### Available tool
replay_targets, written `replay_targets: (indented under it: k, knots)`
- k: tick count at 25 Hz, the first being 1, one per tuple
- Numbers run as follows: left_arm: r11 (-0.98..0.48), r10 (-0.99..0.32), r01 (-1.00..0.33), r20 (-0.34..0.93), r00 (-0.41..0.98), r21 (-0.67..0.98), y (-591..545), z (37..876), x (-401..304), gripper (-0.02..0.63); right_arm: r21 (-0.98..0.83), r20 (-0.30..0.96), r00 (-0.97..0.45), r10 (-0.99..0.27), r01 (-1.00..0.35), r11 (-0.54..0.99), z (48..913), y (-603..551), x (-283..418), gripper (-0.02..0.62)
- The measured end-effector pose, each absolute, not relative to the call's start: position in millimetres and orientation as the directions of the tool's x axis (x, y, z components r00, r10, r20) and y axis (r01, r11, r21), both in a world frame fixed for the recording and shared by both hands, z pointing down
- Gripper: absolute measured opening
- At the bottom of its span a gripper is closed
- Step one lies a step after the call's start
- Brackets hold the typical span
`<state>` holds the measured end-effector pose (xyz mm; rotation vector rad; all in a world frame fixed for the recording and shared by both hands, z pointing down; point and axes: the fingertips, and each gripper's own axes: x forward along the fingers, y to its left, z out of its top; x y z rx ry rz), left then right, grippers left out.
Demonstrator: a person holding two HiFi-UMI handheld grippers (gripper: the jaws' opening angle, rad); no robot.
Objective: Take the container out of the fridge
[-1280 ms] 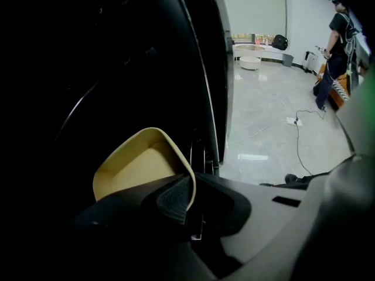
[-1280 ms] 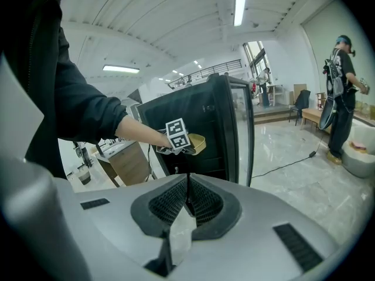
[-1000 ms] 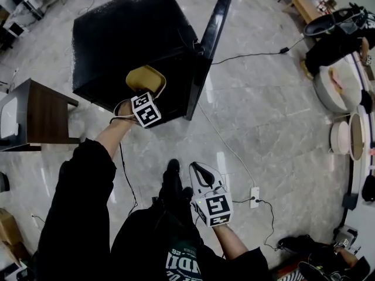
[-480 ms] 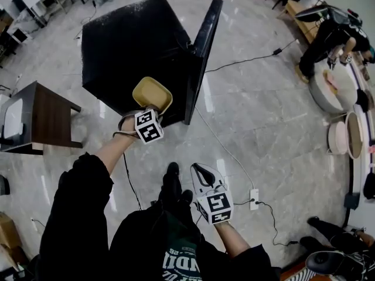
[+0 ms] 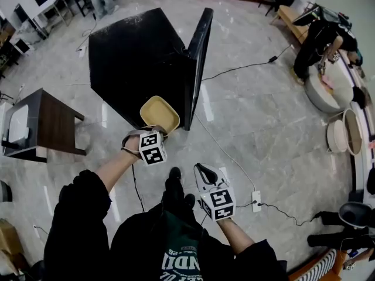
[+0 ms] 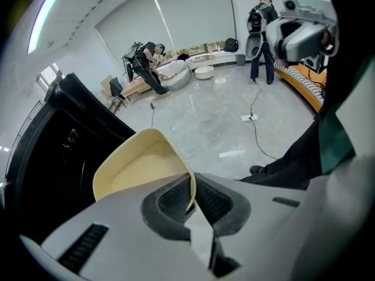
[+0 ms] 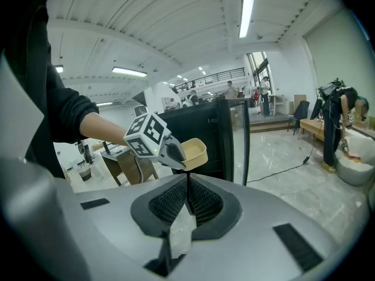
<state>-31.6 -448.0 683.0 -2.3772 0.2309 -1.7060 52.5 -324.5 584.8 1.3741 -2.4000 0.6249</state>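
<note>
In front of the black fridge [image 5: 135, 57], beside its open door [image 5: 198, 63], the left gripper [image 5: 153, 132] holds the yellow container [image 5: 159, 113] in the air, outside the fridge, its fingers pinching the container's near rim. Nearer and to the right, the right gripper [image 5: 203, 171] hangs above the floor [image 5: 263, 116], fingers pressed together.

Right tongs [image 7: 187, 186] closed (empty), left tongs [image 7: 179, 160] gripping yellow container [image 7: 195, 150], black fridge [image 7: 202, 122] behind
</note>
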Motion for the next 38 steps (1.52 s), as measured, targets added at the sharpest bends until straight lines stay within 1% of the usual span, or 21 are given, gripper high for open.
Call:
replay_targets:
  k: [9, 17, 26, 38]
  knots:
    - [-0.96, -0.239, 0.052, 0.903, 0.357, -0.275, -376.9, 627.3, -23.6, 0.026, -0.18, 0.434, -0.489, -0.756, -0.87, 0.459, 562.0, -305.3, 58.6, 0.037]
    - [-0.967, -0.207, 0.076, 0.924, 0.323, -0.243, -327.5, 602.4, -39.6, 0.026, -0.149, 0.425, -0.498, -0.756, -0.862, 0.484, 553.1, -286.0, 62.6, 0.037]
    - [-0.963, -0.219, 0.074, 0.913, 0.344, -0.259, -304.3, 570.3, -38.0, 0.026, -0.124, 0.398, -0.487, -0.778, -0.868, 0.48, 529.8, -285.3, 78.6, 0.037]
    - [-0.966, -0.203, 0.091, 0.925, 0.32, -0.244, -288.5, 559.1, -49.1, 0.026, -0.107, 0.387, -0.51, -0.768, -0.852, 0.512, 517.0, -282.7, 60.2, 0.037]
